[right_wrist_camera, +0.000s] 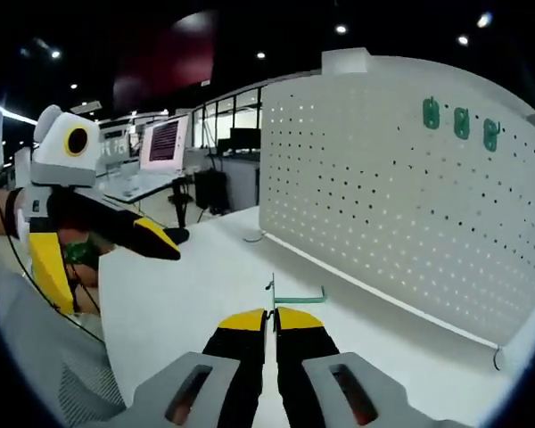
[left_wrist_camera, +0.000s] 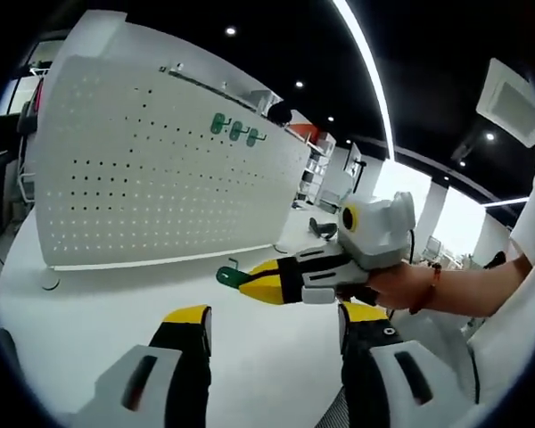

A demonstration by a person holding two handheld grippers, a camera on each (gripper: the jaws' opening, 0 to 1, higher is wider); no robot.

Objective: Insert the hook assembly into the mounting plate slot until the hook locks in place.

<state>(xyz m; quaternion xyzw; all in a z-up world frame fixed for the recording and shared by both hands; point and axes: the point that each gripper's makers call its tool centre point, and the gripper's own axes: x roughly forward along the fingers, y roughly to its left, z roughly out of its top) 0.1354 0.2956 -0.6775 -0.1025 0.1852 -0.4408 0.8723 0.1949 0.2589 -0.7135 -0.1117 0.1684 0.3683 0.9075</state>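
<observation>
One thin green hook; perforated board.

Right hand-held gripper pinches green hook before white pegboard.

we see a dark ceiling with small round spotlights and one long bright light strip. a white table stands under it. farther back are desks with a lit monitor and bright windows.
</observation>
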